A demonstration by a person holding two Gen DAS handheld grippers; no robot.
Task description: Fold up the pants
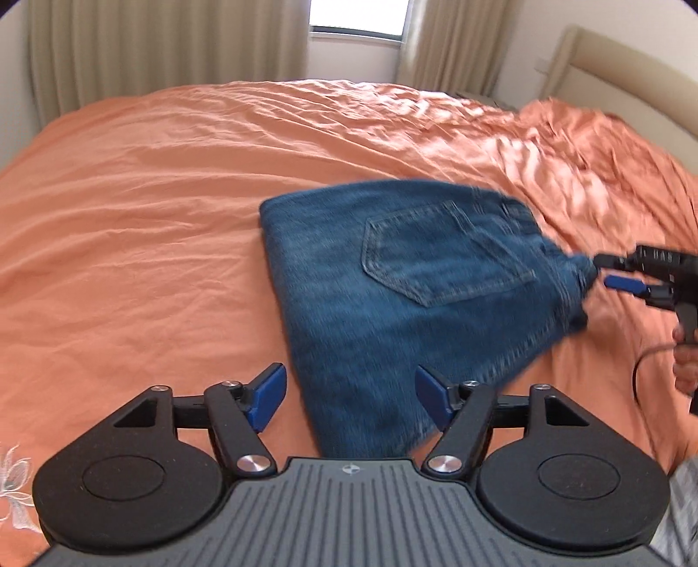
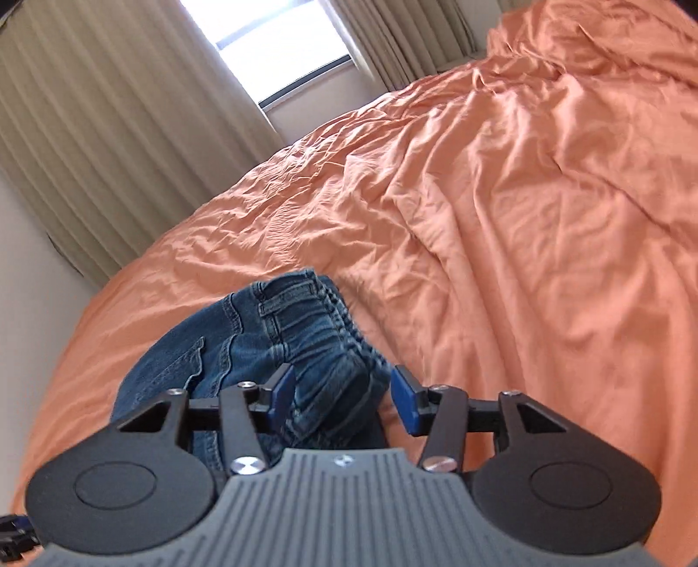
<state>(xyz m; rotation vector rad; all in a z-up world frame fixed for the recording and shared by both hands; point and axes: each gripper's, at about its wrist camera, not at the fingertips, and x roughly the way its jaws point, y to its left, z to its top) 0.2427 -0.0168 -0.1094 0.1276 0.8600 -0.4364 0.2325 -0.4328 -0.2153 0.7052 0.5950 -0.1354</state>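
The folded blue jeans [image 1: 405, 279] lie on the orange bedsheet [image 1: 152, 209], back pocket up. My left gripper [image 1: 351, 399] is open, its blue pads on either side of the near corner of the jeans. My right gripper [image 1: 604, 272] shows at the right of the left wrist view, at the waistband corner. In the right wrist view my right gripper [image 2: 342, 394] is open, with the bunched waistband of the jeans [image 2: 305, 336] between its blue pads; the left pad [image 2: 281, 392] touches the denim and the right pad is apart from it.
The bed is wide, with wrinkled orange sheet [image 2: 501, 218] all around the jeans. A bunched orange cover [image 1: 589, 131] lies at the far right by the beige headboard [image 1: 619, 78]. Curtains [image 1: 165, 48] and a window [image 1: 357, 17] stand behind the bed.
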